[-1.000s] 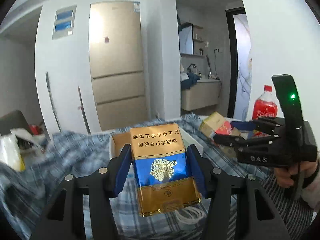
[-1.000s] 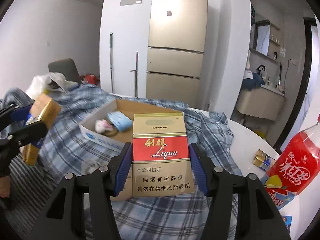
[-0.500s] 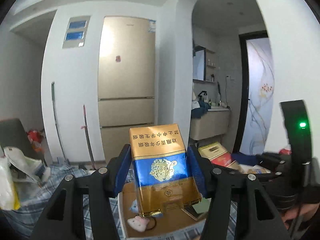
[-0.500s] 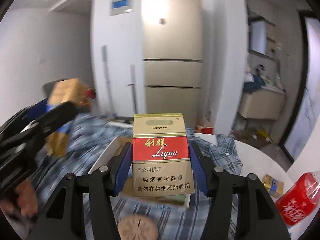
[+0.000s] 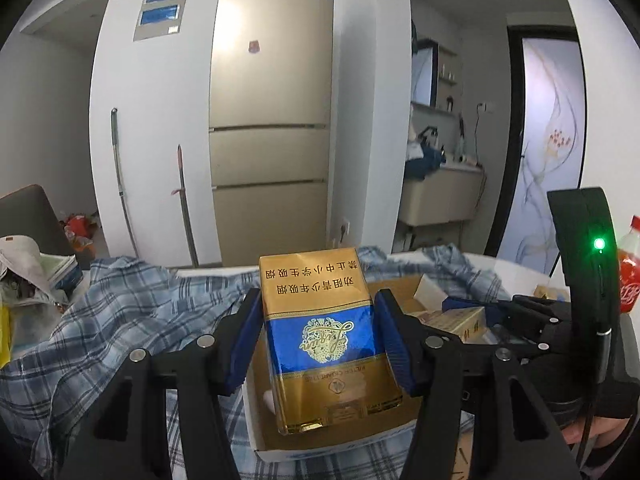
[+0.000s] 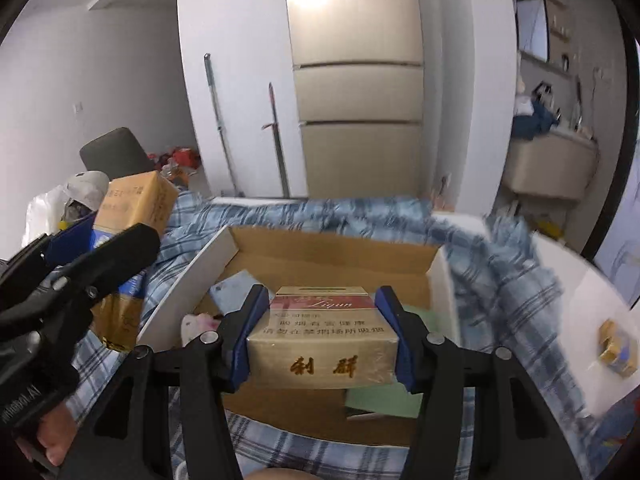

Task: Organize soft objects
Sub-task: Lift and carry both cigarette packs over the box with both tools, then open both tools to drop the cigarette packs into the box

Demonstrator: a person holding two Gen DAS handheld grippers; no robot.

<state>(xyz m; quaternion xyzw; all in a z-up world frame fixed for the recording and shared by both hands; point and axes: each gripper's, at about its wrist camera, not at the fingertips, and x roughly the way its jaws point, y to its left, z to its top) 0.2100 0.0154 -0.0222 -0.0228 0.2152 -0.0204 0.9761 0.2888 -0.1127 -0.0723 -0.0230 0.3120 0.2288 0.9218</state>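
My left gripper [image 5: 318, 340] is shut on a gold and blue cigarette carton [image 5: 324, 336], held upright over the near left part of an open cardboard box [image 5: 280, 446]. My right gripper [image 6: 318, 334] is shut on a red and gold cigarette carton [image 6: 322, 350], held tilted forward over the same box [image 6: 332, 252]. In the right wrist view the left gripper [image 6: 80, 280] and its carton [image 6: 134, 204] are at the left. In the left wrist view the right gripper [image 5: 500, 312] and its carton [image 5: 460, 320] are at the right. A small pink-white soft toy [image 6: 200, 326] lies in the box.
The box sits on a blue plaid cloth [image 5: 120, 320] over a white round table [image 6: 580, 300]. A blue packet [image 6: 234, 292] and green paper [image 6: 384, 396] lie in the box. A small gold pack [image 6: 616, 346] and a red soda bottle [image 5: 628, 276] stand at the right.
Both grippers have come down from a raised position with their cartons. The right carton now tips forward over the box. The left carton is over the box's near left part.
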